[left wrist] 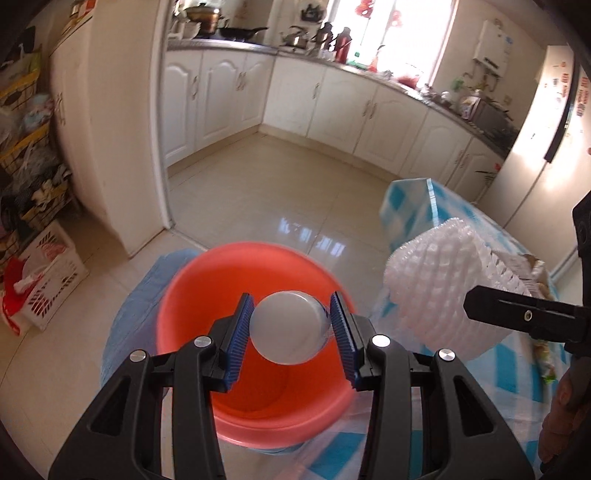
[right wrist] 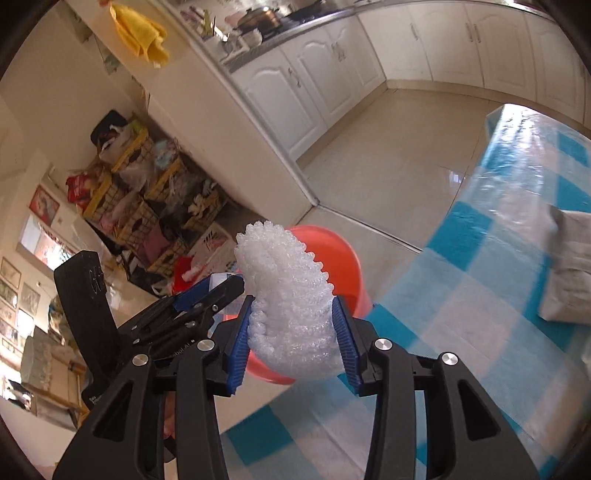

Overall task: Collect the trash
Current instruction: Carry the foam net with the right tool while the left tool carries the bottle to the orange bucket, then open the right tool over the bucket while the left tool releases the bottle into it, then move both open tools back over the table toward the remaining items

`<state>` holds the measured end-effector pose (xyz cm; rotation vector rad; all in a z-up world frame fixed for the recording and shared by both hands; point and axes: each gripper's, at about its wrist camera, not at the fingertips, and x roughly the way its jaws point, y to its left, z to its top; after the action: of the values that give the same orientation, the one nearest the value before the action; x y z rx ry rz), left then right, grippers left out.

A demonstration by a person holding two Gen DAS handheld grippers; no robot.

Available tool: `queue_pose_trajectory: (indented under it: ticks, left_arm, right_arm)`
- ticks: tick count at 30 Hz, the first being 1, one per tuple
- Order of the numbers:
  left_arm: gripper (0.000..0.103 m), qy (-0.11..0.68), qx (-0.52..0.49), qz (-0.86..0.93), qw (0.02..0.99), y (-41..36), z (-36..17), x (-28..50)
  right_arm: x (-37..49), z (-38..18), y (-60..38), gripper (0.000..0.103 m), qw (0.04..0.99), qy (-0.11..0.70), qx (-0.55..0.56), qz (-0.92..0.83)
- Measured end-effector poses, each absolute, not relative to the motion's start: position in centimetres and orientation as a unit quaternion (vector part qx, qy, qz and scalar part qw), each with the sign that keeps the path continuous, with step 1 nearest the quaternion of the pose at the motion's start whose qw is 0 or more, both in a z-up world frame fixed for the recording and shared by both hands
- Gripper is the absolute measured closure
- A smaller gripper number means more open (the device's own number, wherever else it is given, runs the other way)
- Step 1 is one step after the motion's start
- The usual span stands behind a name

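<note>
Both jaws were clamped on trash: my left gripper (left wrist: 291, 328) held a small white bottle (left wrist: 286, 326) right over the orange bin (left wrist: 207, 280), my right gripper (right wrist: 291, 328) squeezed a white foam net (right wrist: 291, 295) just right of it. Bin looked empty, so nothing dropped yet, and a crumpled wrapper (right wrist: 569, 273) sat on the checked tablecloth (right wrist: 461, 295) far right.

A kitchen: glossy beige floor tiles (left wrist: 258, 177) mirror a bright window (left wrist: 391, 33) at 12 o'clock. White cabinets (left wrist: 221, 96) under a cluttered counter (left wrist: 258, 46) wrap from 11 to 2. Stacked baskets (left wrist: 26, 147) stand at 9. A blue-checked tablecloth (right wrist: 480, 295) lies at 4.
</note>
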<state>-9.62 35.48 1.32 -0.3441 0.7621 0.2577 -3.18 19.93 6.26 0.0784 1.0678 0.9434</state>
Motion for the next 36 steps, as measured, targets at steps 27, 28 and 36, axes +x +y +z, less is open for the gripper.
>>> queue_pose_trajectory:
  ticks: [27,28,36]
  left_arm:
    - [0.024,0.361,-0.108,0.212,0.902,35.7,2.4,-13.1]
    - [0.024,0.359,-0.094,0.215,0.903,35.0,2.9,-13.4]
    - [0.024,0.345,-0.048,0.216,0.912,30.7,5.4,-15.7]
  right_arm:
    - [-5.6,10.0,9.9,0.013,0.849,0.399,0.064,0.340]
    - [-6.0,10.1,8.4,0.013,0.855,0.395,0.069,0.328]
    - [-8.9,10.3,0.5,0.013,0.876,0.383,0.110,0.274]
